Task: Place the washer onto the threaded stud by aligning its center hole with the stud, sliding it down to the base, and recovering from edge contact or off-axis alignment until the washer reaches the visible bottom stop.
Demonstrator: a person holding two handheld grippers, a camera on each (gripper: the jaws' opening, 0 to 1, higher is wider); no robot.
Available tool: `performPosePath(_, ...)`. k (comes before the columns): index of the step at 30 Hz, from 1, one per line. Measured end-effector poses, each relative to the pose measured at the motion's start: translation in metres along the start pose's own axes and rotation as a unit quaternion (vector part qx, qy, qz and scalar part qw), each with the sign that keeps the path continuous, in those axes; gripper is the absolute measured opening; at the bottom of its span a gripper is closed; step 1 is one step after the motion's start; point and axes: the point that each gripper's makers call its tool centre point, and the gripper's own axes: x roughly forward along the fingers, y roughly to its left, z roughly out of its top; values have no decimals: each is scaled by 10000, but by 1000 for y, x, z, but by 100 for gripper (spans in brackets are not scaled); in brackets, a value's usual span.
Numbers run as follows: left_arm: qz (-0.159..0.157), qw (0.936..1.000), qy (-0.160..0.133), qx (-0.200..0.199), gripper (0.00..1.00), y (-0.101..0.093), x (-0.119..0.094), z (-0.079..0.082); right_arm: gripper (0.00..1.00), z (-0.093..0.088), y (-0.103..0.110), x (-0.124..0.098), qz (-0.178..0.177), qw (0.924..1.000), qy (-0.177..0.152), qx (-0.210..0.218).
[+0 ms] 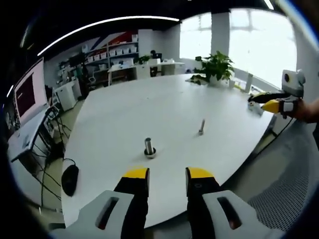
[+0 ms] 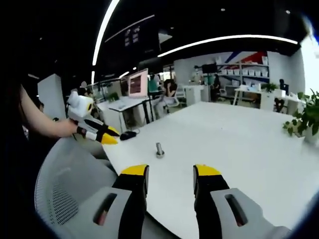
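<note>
Where it stands upright, grey threaded stud (image 1: 149, 147)

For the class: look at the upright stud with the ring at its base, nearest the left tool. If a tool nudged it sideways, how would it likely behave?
The stud looks metal, so probably stiff and heavy for its size. It stands tall and narrow on a small base on the smooth white table, so a high push might tip it, a low one slide it. If toppled, its round shaft could roll.

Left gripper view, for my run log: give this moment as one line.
left gripper open, empty | right gripper open, empty | stud on table | bolt apart
</note>
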Motion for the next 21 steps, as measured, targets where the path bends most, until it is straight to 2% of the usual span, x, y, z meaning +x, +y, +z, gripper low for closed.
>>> performPosePath(3,-17,10000,36,14,27,-1,1,-1,38,6,-1,-1,-38,9998,-168,36)
performPosePath(5,-27,10000,88,7,27,-1,2,-3,37,-1,-5,-1,-105,9998,31,163)
performPosePath(7,-29,9999,130,10,28,-2,2,-5,37,-8,-6,-1,-139,9996,220,92)
performPosePath(10,-41,9998,211,23,28,-3,4,-8,35,-6,-2,-1,-41,9998,183,25)
performPosePath(21,-51,9996,254,-66,33,-3,5,-11,35,-7,-4,-1,-87,9997,232,-67)
